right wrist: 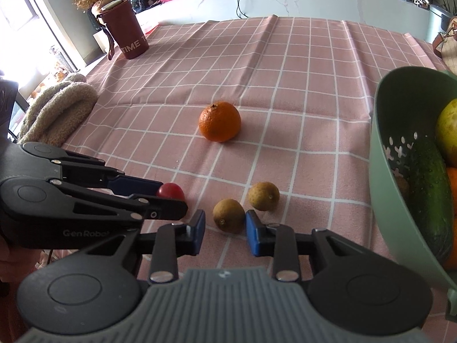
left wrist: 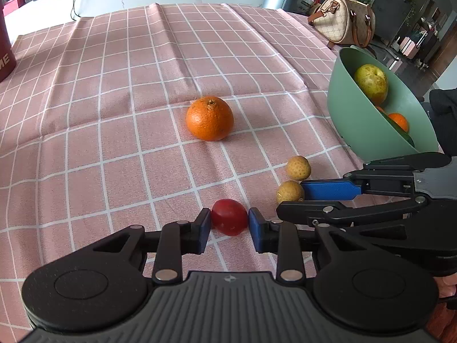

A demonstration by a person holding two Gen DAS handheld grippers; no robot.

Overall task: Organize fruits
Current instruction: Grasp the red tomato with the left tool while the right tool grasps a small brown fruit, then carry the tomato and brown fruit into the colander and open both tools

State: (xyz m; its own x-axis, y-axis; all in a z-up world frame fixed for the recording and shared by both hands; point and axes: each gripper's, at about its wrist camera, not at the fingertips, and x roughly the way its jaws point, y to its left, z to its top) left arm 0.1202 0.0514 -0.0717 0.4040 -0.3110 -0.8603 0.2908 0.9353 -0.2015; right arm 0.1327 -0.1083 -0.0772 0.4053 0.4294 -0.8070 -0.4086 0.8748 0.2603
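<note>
The left gripper (left wrist: 229,224) has its jaws around a small red tomato (left wrist: 229,216) lying near the table's near edge, the blue pads (left wrist: 204,225) touching or all but touching its sides, so it reads as grasping the tomato. The right gripper (right wrist: 225,230) straddles the nearer longan (right wrist: 228,215), but a gap shows on each side of that fruit, so its jaws are still released, narrowed but not yet pinching. A second longan (right wrist: 263,196) sits just beside the first, toward the green colander bowl (right wrist: 382,154) at the table's right edge. The tomato is likely light, smooth and soft, so it calls for a gentle pinch across its widest part. The longans look light with a thin, brittle shell that may crack or roll, so a hold across the middle suits them. One orange (left wrist: 210,118) rests near the middle of the pink checked tablecloth (left wrist: 114,114), heavier and firm. Loose on the cloth are one tomato, two longans and one orange. The bowl shows one pear (left wrist: 370,81), one cucumber (right wrist: 425,197) and at least one orange fruit; more may be hidden.
</note>
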